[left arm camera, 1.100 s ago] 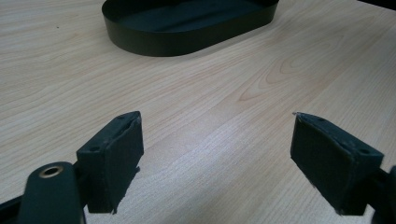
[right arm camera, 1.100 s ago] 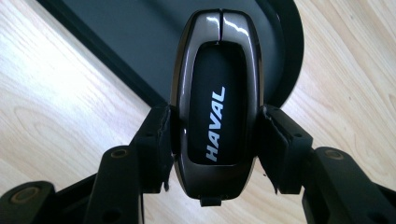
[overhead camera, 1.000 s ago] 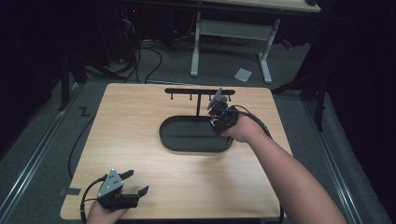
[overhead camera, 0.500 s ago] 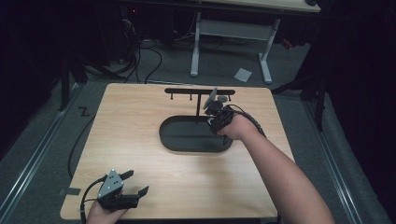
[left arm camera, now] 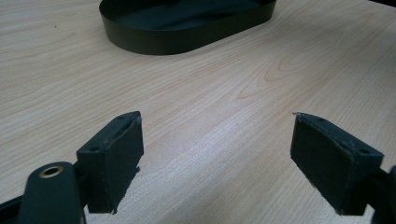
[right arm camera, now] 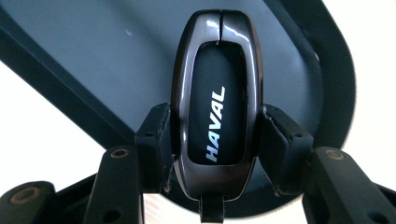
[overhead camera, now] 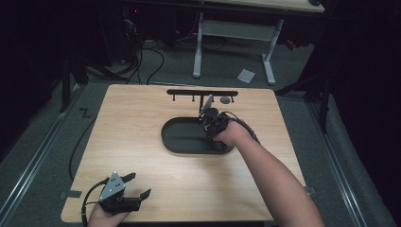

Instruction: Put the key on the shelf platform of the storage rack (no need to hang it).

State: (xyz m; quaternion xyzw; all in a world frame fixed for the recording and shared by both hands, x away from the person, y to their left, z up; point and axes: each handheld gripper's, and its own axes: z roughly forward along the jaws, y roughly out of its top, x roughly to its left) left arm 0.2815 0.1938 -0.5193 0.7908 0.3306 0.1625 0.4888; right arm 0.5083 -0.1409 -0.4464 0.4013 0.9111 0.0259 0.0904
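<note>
Fingers clamping key fob, lowered over tray

Wooden table, black hook rack, grey floor.

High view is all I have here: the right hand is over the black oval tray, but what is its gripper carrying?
Observer: A glossy dark car key fob with white HAVAL lettering; the right gripper has its pads clamped on the fob's two long sides.
Operator: Is the fob touching the black oval tray yet?
Observer: I cannot tell; in the right gripper view it hangs in front of the tray's dark floor, lettering facing the camera.
Operator: And the left gripper?
Observer: Its jaws stand wide apart with only bare light wooden table between them.
</note>
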